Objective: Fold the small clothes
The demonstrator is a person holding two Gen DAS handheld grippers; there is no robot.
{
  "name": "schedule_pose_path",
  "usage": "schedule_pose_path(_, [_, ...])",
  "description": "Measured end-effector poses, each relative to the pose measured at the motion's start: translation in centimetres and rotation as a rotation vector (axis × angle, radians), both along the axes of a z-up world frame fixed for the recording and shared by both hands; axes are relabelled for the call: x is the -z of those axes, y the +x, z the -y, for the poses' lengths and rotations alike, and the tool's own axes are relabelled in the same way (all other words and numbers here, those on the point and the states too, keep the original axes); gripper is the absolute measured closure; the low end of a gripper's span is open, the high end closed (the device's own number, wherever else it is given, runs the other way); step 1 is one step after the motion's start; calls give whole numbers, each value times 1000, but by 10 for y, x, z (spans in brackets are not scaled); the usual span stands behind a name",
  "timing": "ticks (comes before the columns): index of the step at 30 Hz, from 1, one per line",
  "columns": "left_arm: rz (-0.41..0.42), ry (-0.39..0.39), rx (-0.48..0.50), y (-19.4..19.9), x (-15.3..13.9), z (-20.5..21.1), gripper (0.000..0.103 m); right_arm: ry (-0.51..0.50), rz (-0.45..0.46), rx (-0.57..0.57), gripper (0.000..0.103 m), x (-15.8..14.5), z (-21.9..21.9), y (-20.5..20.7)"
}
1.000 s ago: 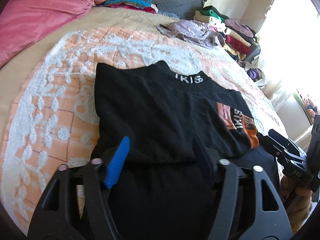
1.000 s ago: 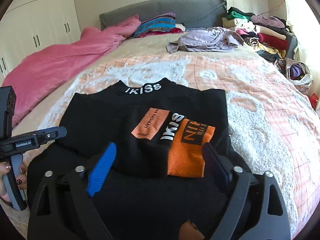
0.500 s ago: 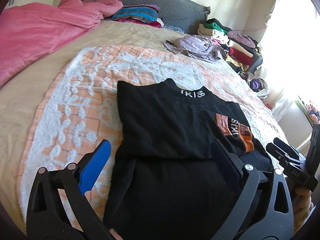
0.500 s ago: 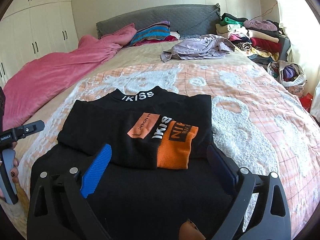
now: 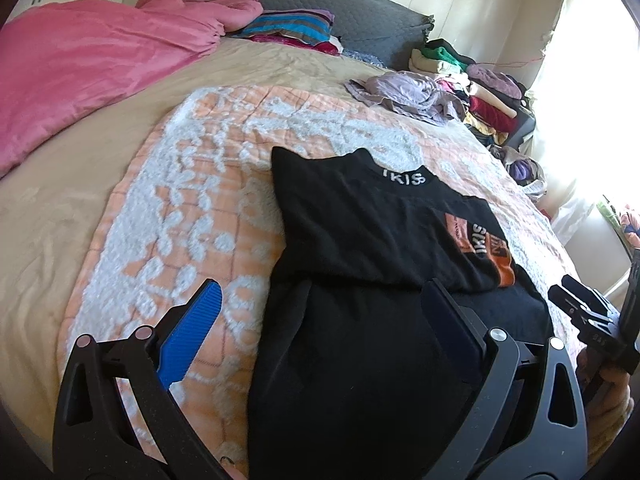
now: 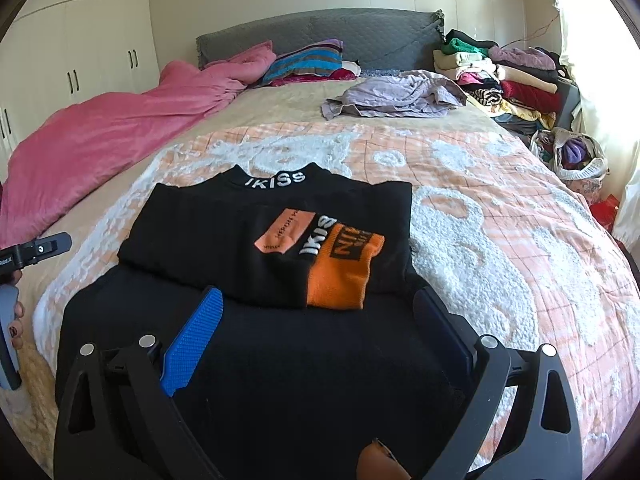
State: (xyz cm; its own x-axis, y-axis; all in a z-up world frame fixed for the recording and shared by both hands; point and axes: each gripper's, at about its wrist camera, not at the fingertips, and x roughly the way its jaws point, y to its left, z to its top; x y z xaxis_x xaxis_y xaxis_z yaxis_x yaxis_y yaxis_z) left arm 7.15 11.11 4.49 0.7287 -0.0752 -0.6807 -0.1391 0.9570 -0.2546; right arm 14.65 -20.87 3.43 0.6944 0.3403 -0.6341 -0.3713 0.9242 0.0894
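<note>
Both tools stood apart and empty: left tool (image 5: 316,300), whose jaws had just been opening, straddled the near left edge of the black sweater (image 6: 256,320), right tool (image 6: 320,312) hovered over its near half. Sweater lay part-folded on the orange-and-white blanket (image 6: 500,208), collar pointing at the grey headboard (image 6: 320,32). Further out: pink duvet (image 6: 120,128) left, lilac garment (image 6: 396,94) on the bed, stacked clothes (image 6: 500,76) right, mesh bag (image 6: 576,156) of fabric items beside the bed, white wardrobe (image 6: 72,48) at back.
</note>
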Motion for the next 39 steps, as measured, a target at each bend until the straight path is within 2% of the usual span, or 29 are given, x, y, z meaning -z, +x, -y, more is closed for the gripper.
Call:
schedule_pose_path(7, [-20,6,-18,-28,8,-8,10,-16,-21,4,8,5,6,-13])
schedule_pose_path(14, [-38,-23,-44,-54,20,-16,10,-17,-29,7,8,7,13,-24])
schedule_pose_path(20, [-50,-10,-41,-74,26,-13,10,-29,-34,2,8,9,15,-35])
schedule_pose_path(34, [-116,-30,-34,-99,45,-11,11,-60,-65,-3,8,18,27,-57])
schedule_pose_path(39, [-131,-68,-33,-106,53,-13,25,-67,-77,0,8,21,32,-62])
